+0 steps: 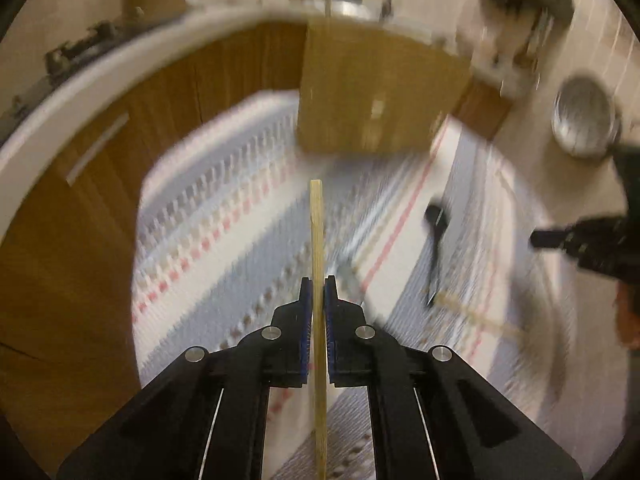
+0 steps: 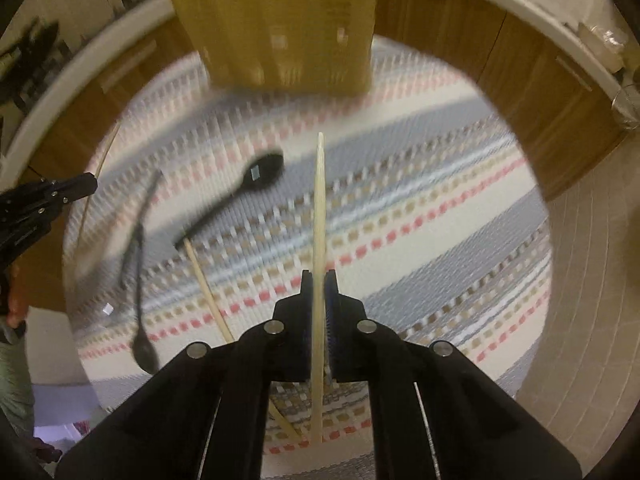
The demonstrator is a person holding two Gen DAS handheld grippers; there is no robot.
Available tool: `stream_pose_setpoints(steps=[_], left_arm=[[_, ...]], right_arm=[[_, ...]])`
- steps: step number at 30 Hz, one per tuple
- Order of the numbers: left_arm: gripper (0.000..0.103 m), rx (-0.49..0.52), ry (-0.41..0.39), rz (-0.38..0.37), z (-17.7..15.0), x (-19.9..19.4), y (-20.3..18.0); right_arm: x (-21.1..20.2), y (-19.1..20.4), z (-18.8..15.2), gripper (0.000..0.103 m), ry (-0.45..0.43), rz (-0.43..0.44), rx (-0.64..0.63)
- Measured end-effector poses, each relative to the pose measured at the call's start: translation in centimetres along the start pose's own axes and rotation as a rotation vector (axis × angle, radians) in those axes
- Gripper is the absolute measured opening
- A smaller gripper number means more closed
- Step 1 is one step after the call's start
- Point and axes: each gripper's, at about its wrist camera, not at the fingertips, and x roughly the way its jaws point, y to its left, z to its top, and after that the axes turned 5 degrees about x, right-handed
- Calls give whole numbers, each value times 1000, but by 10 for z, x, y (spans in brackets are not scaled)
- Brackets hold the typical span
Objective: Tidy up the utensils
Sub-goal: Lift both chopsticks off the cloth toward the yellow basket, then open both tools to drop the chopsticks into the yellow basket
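Left gripper (image 1: 319, 284) clamped on thin square-cut wooden chopstick (image 1: 316, 232); right gripper (image 2: 319, 280) clamped on pale tapered chopstick (image 2: 320, 200), above woven striped mat (image 2: 420, 208).

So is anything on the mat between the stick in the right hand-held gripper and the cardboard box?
Nothing visible: only bare striped mat lies between the stick and the box. The black spoon lies off to the left.

A box (image 2: 276, 24) stands at the far edge of the mat (image 2: 400, 208); two spoons (image 2: 236, 196) lie on the mat before it, left of centre.
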Motion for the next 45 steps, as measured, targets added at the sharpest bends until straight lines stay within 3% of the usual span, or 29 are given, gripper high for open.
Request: stream_pose_setpoints(steps=[6, 9, 14, 19, 23, 25, 28, 31, 39, 45], left_arm=[[4, -18, -294, -36, 42, -49, -6], [4, 7, -376, 16, 65, -64, -13], [4, 31, -521, 6, 104, -78, -16], [4, -11, -685, -35, 141, -78, -11], [4, -71, -748, -53, 162, -68, -4], [4, -82, -784, -24, 173, -60, -3], [4, -104, -837, 57, 183, -45, -4], [4, -141, -850, 112, 194, -28, 1], [4, -155, -856, 219, 195, 8, 6], [4, -151, -826, 196, 194, 26, 10]], right_arm=[[-45, -2, 14, 5, -208, 65, -22], [-61, 3, 27, 5, -293, 70, -38], [-81, 10, 60, 5, -429, 64, -51], [-88, 5, 109, 5, -513, 73, -21], [-95, 8, 138, 5, -589, 57, -28], [-96, 8, 151, 5, -636, 32, -21], [-97, 9, 163, 5, -778, 3, -10], [-87, 7, 168, 5, -862, -22, 9], [-42, -4, 185, 5, -885, 1, 32], [-12, -2, 187, 5, -864, -5, 19]])
